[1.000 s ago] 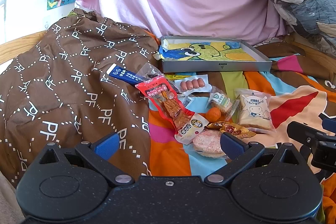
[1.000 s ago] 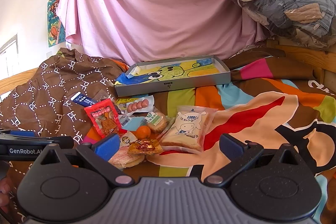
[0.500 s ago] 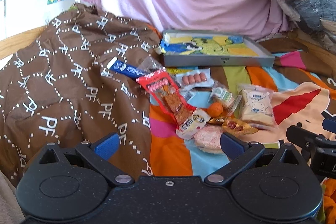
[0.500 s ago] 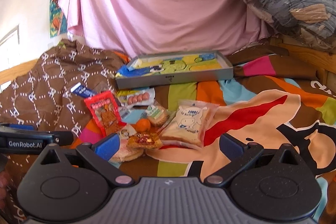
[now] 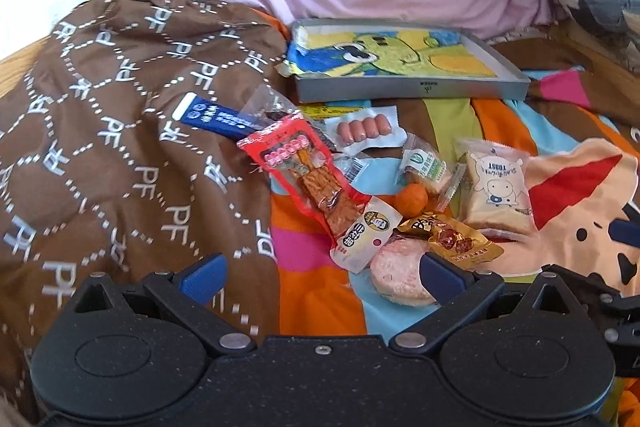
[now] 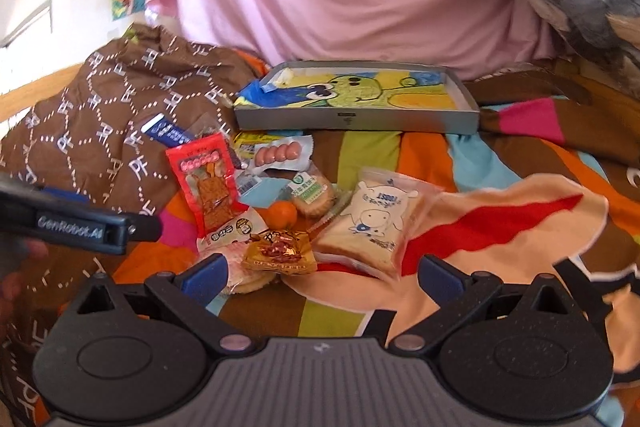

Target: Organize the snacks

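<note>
left tool point(image 5: 322, 277) spread wide, empty; snacks point(image 5: 380, 187) ahead; tray point(image 5: 408, 89) beyond

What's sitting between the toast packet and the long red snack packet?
In the right wrist view, a small orange fruit and a green-labelled biscuit packet lie between the toast packet and the red snack packet.
</note>
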